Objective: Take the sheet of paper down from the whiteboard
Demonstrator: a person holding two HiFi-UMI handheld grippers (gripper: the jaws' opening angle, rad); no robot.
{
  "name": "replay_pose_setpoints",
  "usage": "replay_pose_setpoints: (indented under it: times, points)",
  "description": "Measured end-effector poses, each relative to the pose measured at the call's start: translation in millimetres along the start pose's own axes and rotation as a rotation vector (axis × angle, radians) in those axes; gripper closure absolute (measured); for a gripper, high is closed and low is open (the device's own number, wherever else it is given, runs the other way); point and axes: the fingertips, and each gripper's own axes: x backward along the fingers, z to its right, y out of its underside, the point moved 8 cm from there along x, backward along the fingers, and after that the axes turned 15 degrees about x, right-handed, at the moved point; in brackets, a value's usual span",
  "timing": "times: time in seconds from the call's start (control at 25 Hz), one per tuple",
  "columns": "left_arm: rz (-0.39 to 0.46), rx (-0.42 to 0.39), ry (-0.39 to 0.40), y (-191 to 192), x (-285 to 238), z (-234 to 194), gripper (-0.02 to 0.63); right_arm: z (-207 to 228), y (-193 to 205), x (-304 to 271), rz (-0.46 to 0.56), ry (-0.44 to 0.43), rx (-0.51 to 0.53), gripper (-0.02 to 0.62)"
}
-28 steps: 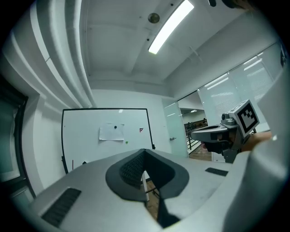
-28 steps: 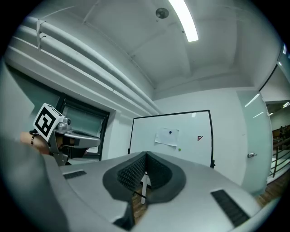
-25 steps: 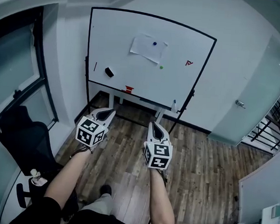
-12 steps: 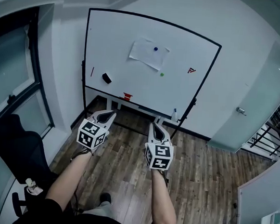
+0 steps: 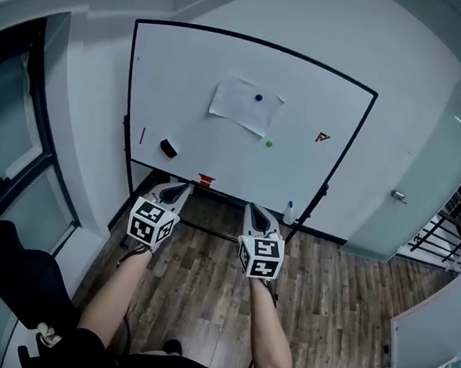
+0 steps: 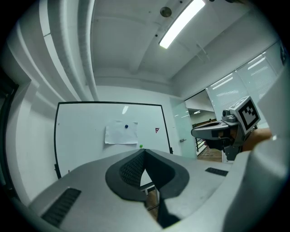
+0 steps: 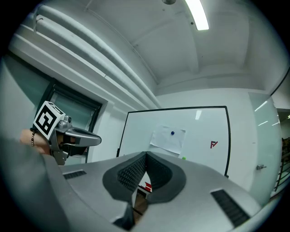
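A white sheet of paper hangs on the whiteboard, pinned by a blue magnet. A green magnet sits just below the sheet's right corner. The same sheet shows ahead in the left gripper view, and the sheet in the right gripper view. My left gripper and right gripper are held side by side, level, pointing at the board from some way off. Both are shut with nothing between the jaws.
On the board are a black eraser, a red marker at the left and a red mark at the right. A red object and a bottle rest on the board's tray. A glass door stands right, a dark chair left.
Both grippers and the head have moved toward the whiteboard; the board and sheet look larger now. The jaws stay shut.
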Motion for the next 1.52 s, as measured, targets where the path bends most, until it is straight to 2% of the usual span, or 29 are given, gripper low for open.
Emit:
replay_pose_setpoints:
  times: [0.24, 0.72, 1.52]
  points:
    - [0.003, -0.012, 0.017, -6, -38, -42, 0.586, 7, 3, -56, 0.003, 0.014, 0.009, 0.572]
    - [-0.036, -0.058, 0.034, 4, -106, -87, 0.586, 31, 26, -133, 0.016, 0.042, 0.003, 0.572]
    - [-0.022, -0.111, 0.079, -44, -303, -201, 0.586, 118, 48, -326, 0.026, 0.119, -0.012, 0.572]
